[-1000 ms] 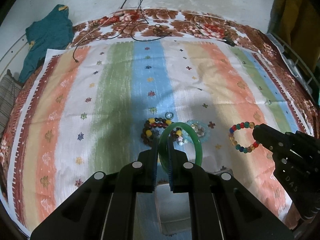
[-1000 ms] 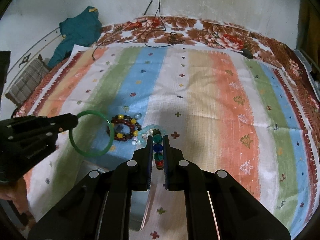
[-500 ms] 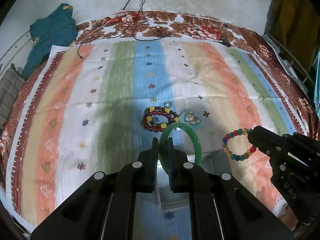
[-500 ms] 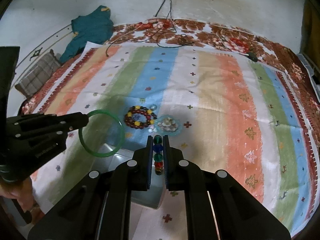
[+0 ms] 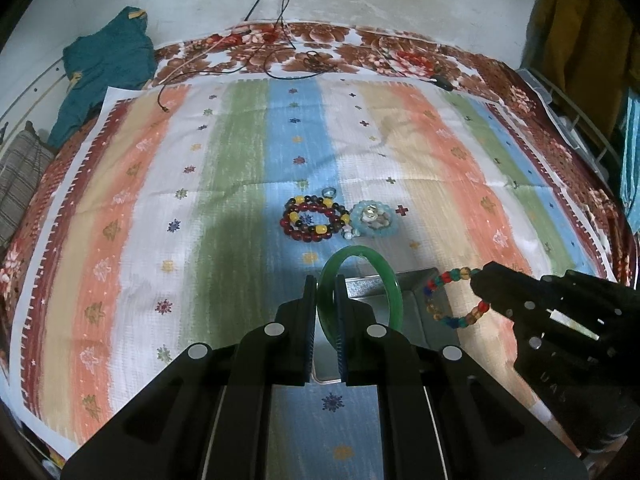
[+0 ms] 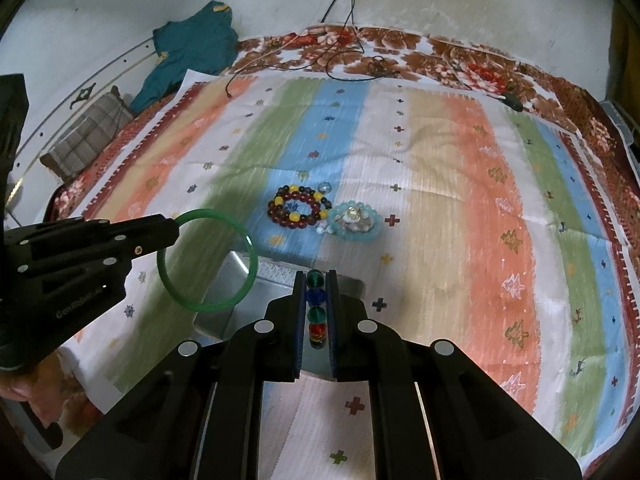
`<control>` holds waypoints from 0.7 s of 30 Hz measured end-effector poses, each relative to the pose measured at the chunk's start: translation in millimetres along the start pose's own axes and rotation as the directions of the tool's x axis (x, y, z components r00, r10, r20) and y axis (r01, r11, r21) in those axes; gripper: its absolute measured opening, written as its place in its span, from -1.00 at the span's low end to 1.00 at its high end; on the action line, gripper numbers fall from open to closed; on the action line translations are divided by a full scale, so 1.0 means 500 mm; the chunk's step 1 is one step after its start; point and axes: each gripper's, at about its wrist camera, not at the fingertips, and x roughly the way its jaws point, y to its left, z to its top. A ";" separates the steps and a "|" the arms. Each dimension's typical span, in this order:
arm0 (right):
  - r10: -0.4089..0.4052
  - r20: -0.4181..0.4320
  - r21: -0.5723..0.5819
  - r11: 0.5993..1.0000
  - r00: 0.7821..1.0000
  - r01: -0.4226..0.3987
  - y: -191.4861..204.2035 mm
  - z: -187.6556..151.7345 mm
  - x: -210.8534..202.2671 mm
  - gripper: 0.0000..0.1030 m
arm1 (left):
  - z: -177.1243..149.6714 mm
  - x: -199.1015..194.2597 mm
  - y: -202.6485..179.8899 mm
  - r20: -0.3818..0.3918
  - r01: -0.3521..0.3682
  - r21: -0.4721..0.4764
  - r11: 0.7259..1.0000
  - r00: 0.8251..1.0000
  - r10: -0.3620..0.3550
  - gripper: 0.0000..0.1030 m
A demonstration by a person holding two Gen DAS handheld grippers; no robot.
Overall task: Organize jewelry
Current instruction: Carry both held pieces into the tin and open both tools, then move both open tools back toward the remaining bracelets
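My left gripper is shut on a green bangle, held upright above a metal tin; from the right wrist view the same bangle hangs from the left gripper over the tin. My right gripper is shut on a multicoloured bead bracelet, which also shows as a bead bracelet at the right gripper. On the cloth beyond lie a dark red and yellow bead bracelet and a pale blue bead bracelet.
A striped cloth covers a floral bedspread. A small ring lies by the dark bracelet. A teal garment and a checked cushion sit at the far left, cables at the back, a wire rack at the right.
Both grippers have drawn back toward me with their bracelets. The metal tin has come into view beneath them, and the jewellery on the cloth now lies farther off.
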 end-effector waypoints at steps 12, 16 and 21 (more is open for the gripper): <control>-0.015 -0.017 0.063 0.998 1.000 0.016 -0.030 0.000 0.013 -0.11 | 0.002 0.014 0.022 -0.026 -0.026 -0.058 0.998 0.999 0.024 -0.32; -0.026 -0.028 0.077 0.997 0.999 0.028 -0.041 0.005 0.022 -0.11 | 0.005 0.013 0.032 -0.022 -0.037 -0.072 0.997 0.999 0.036 -0.27; -0.035 -0.040 0.093 0.995 0.999 0.038 -0.053 0.013 0.037 -0.08 | 0.009 0.031 0.041 -0.036 -0.077 -0.068 0.995 0.997 0.075 -0.20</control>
